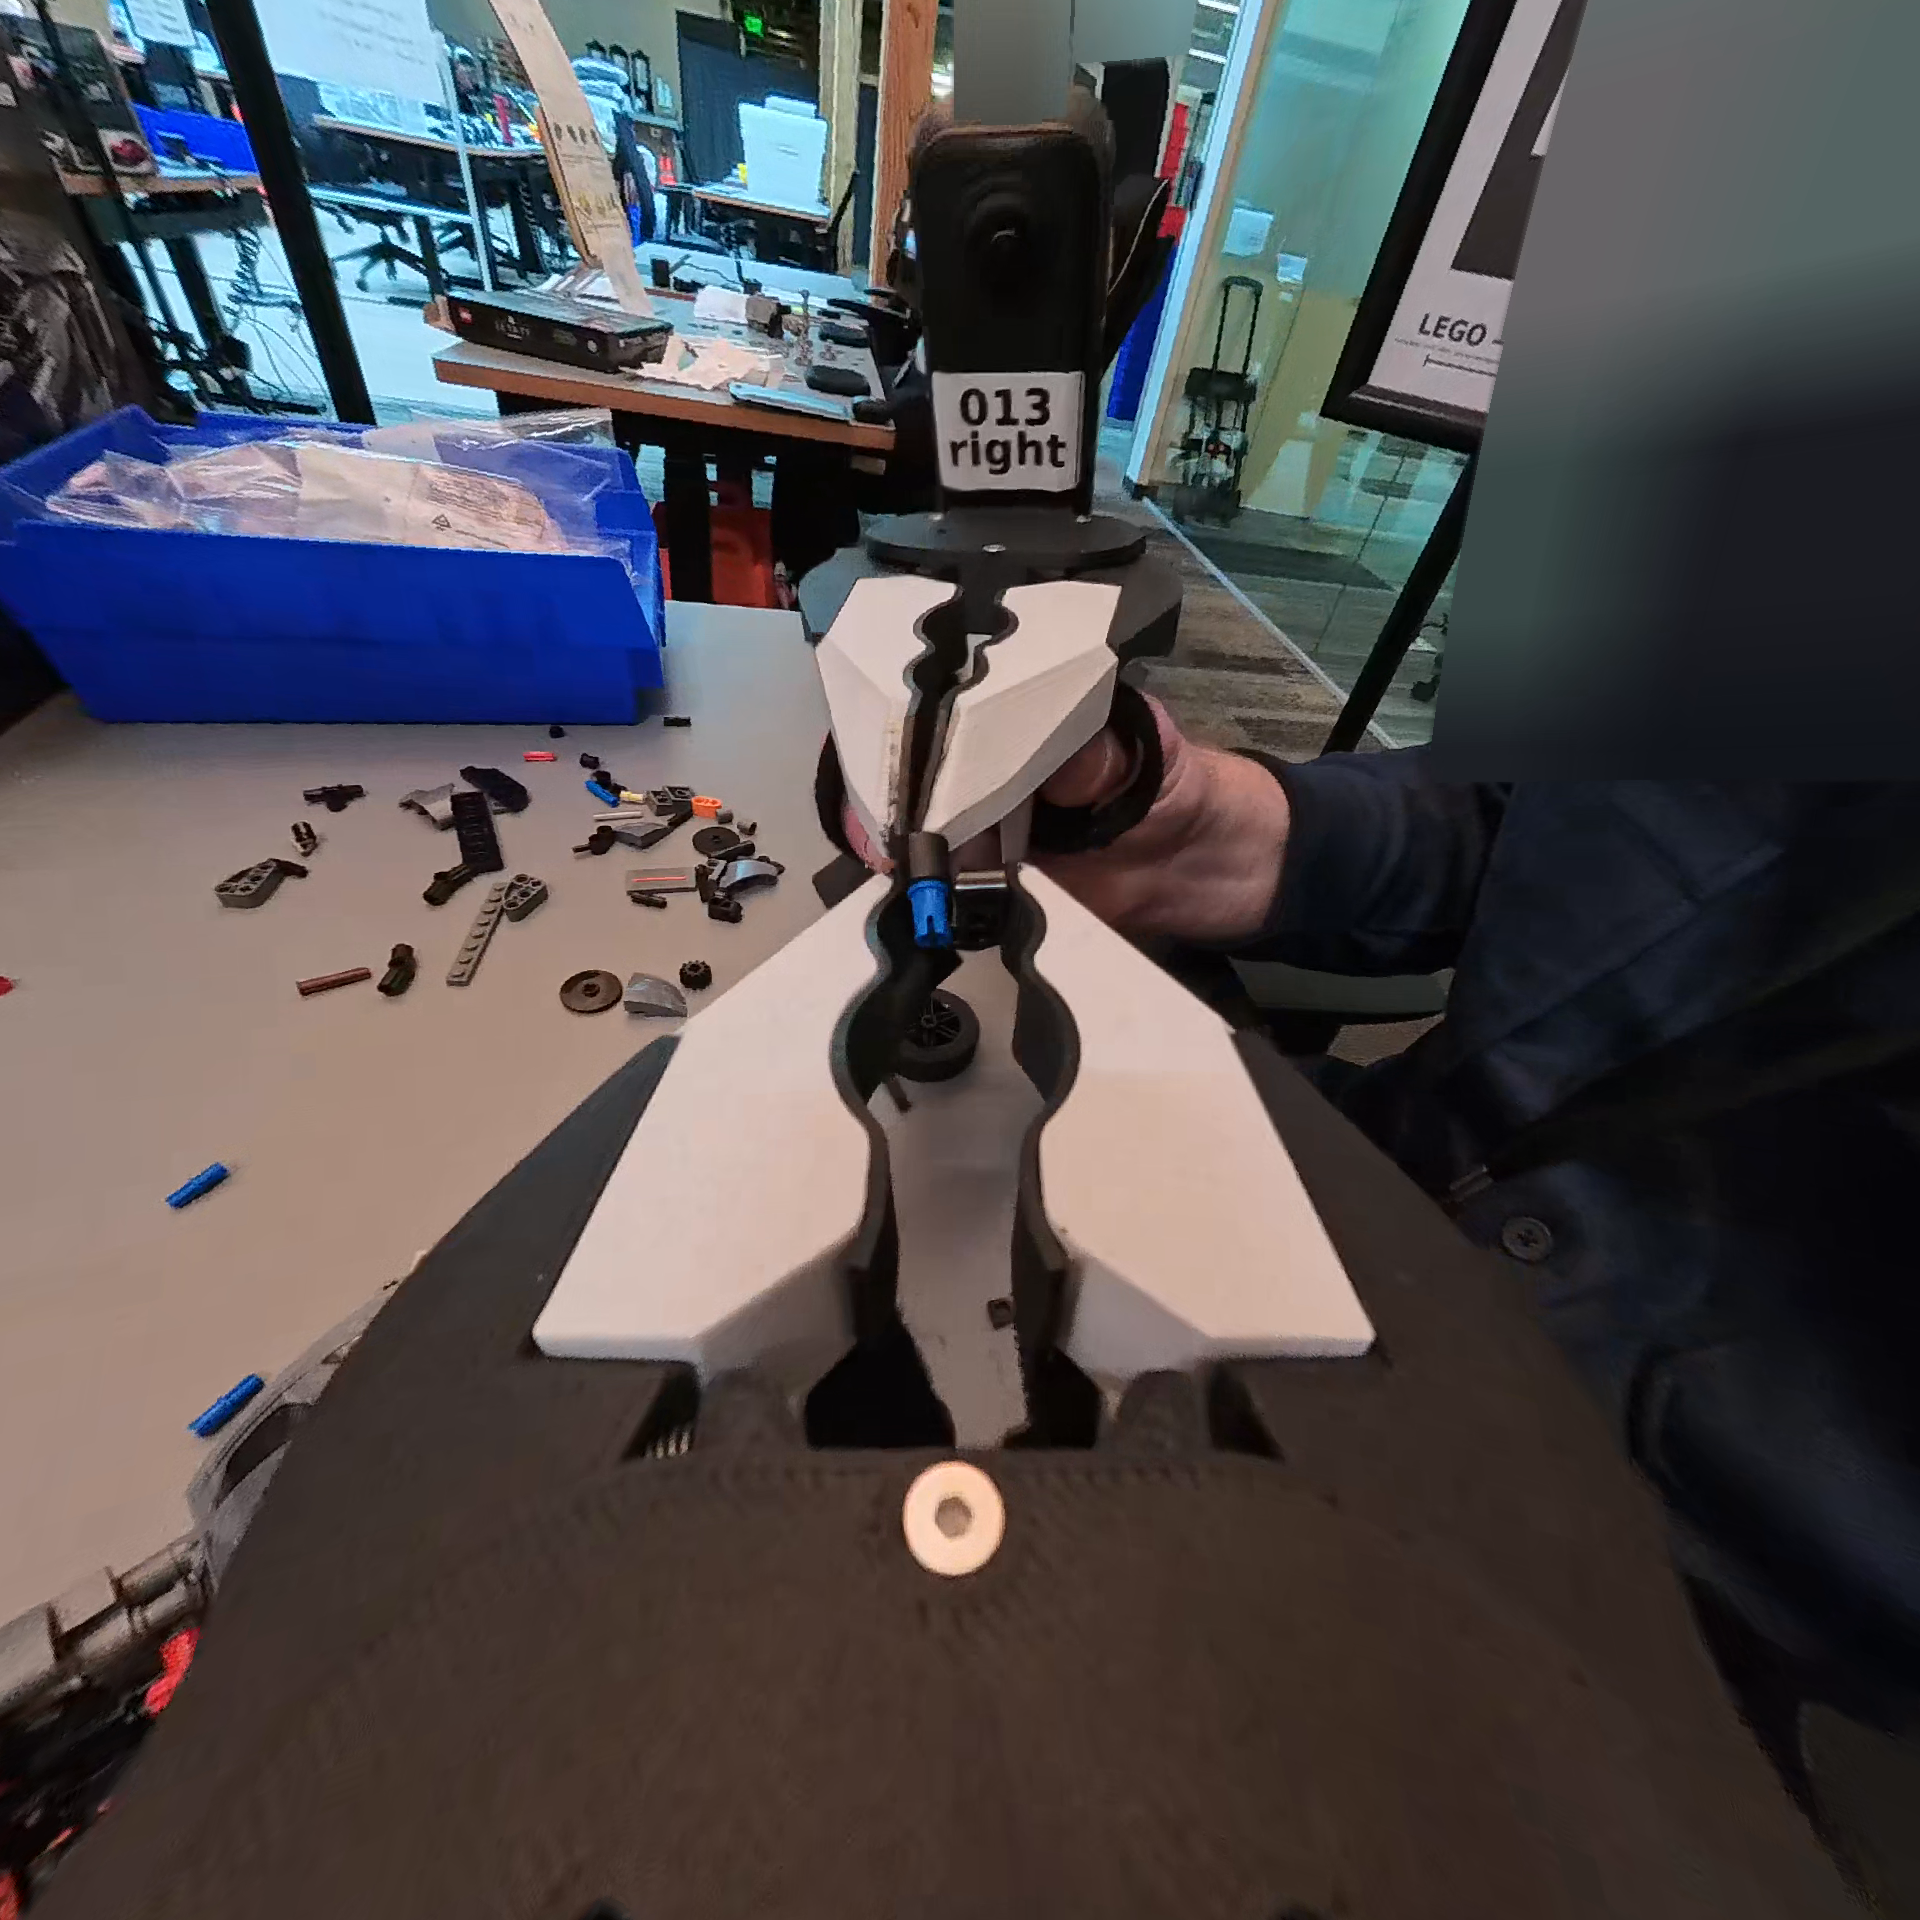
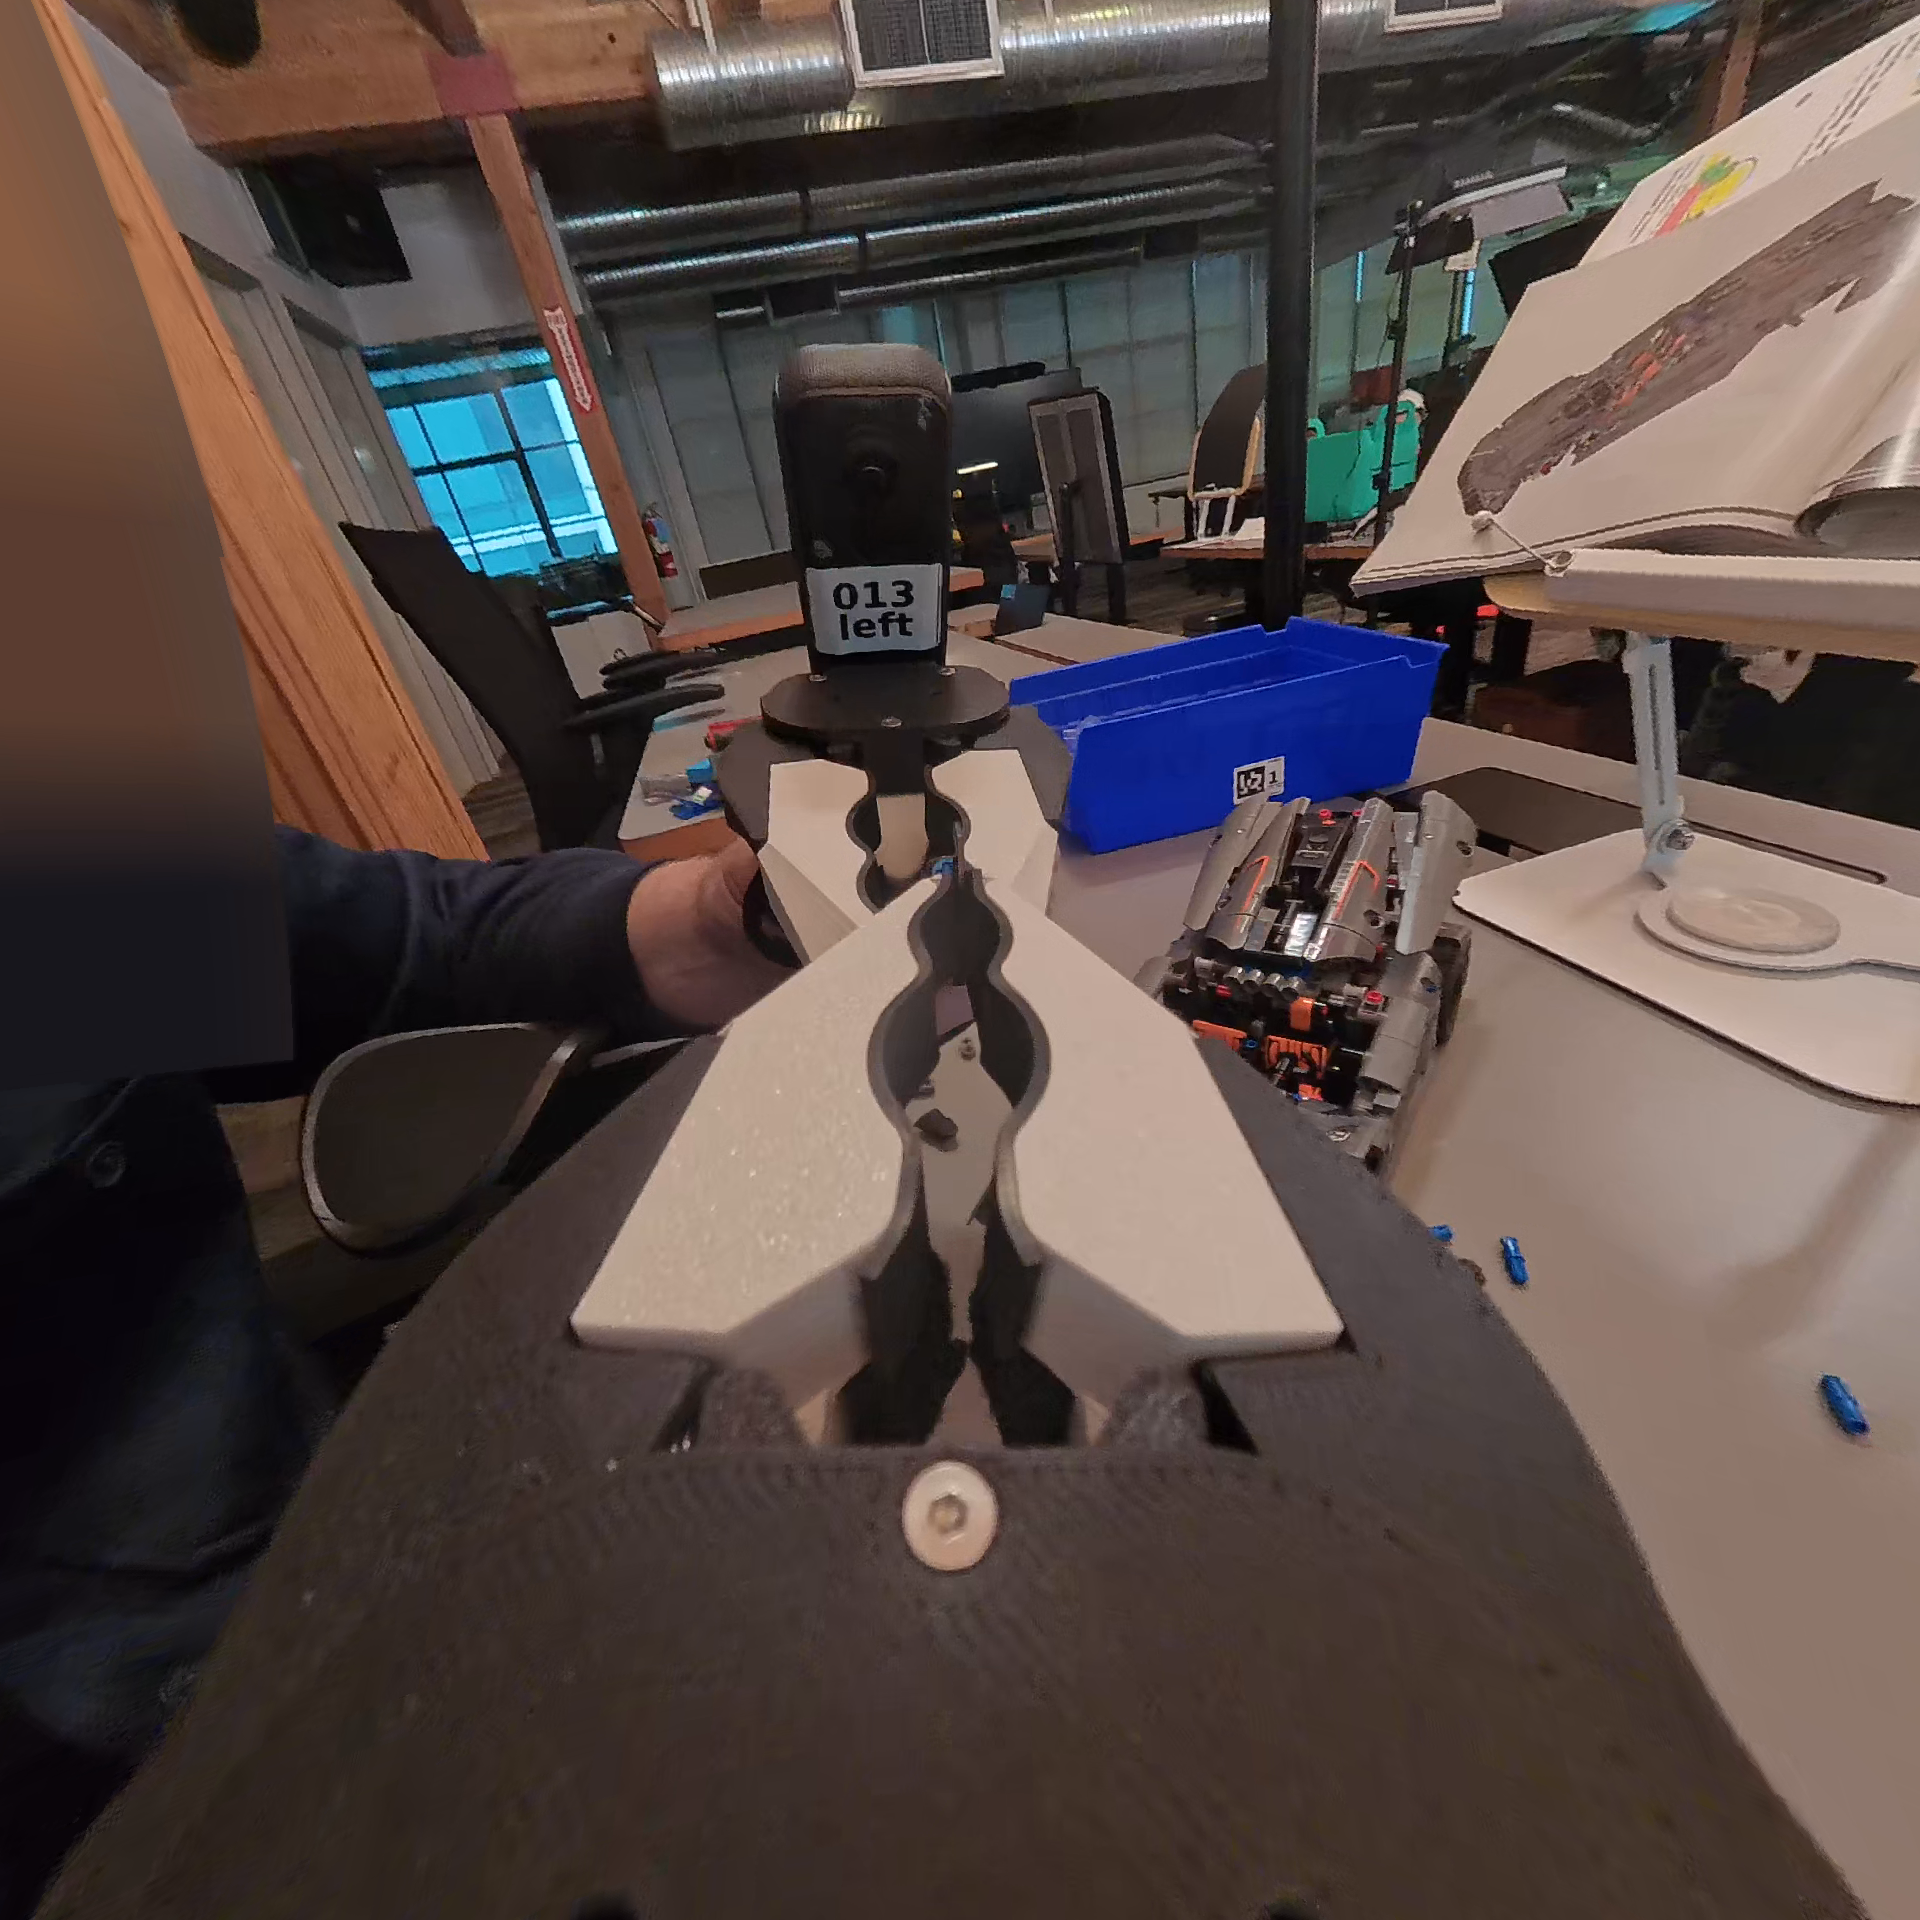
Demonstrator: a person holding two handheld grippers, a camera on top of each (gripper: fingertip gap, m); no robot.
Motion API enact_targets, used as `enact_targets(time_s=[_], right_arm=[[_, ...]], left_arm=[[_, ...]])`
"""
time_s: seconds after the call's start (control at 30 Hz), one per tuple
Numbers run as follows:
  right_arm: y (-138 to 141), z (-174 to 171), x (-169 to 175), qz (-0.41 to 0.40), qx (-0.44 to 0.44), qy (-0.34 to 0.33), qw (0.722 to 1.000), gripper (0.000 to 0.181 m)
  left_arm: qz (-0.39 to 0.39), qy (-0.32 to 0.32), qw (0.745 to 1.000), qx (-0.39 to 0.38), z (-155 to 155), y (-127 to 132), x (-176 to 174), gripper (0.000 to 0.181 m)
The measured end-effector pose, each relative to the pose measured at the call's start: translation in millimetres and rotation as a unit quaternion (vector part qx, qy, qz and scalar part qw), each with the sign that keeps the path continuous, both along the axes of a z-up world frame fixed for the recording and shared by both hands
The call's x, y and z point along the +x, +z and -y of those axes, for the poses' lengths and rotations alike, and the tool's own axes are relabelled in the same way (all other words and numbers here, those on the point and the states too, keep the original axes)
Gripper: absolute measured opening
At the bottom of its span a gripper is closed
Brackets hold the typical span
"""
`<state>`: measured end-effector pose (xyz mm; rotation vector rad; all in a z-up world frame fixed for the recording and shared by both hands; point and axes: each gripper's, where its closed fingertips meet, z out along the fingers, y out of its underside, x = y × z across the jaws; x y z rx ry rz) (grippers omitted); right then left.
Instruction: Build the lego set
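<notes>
Both grippers meet tip to tip: the left gripper [image 1: 940, 914], matte white with scalloped jaws, clamps a ribbed blue pin [image 1: 925, 912]; the right gripper [image 2: 956, 883] pinches a black piece [image 1: 928, 854] at 12 o'clock.

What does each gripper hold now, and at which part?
Left gripper pinches a small black piece with a blue pin, near the pin. Right gripper clamps the same piece's upper end.

An open workshop or lab. Exposed ducts [image 2: 748, 62] and timber beams [image 2: 540, 270] run overhead. Work tables [image 1: 665, 390] and office chairs [image 2: 488, 665] fill the floor.
</notes>
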<state>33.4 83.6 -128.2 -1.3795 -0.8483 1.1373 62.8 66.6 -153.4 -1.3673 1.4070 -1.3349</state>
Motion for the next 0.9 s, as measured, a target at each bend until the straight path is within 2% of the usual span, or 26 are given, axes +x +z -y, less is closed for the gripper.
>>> enact_targets(time_s=[0.23,0.8,0.87,0.9], right_arm=[[5,3,2,0.028,0.020,-0.007,0.999,0.000],[11,9,6,-0.011,0.024,0.003,1.000,0.000],[6,6,7,0.002,0.028,-0.002,1.000,0.000],[-1,4,8,0.022,0.030,-0.009,0.999,0.000]], left_arm=[[0.012,0.006,1.000,0.021,1,6,-3,0.013],[0.038,0.022,0.999,0.016,4,23,-7,0.012],[0.036,0.032,0.999,0.020,0,23,-8,0.012],[0.066,0.043,0.997,0.003,-6,33,-13,0.013]])
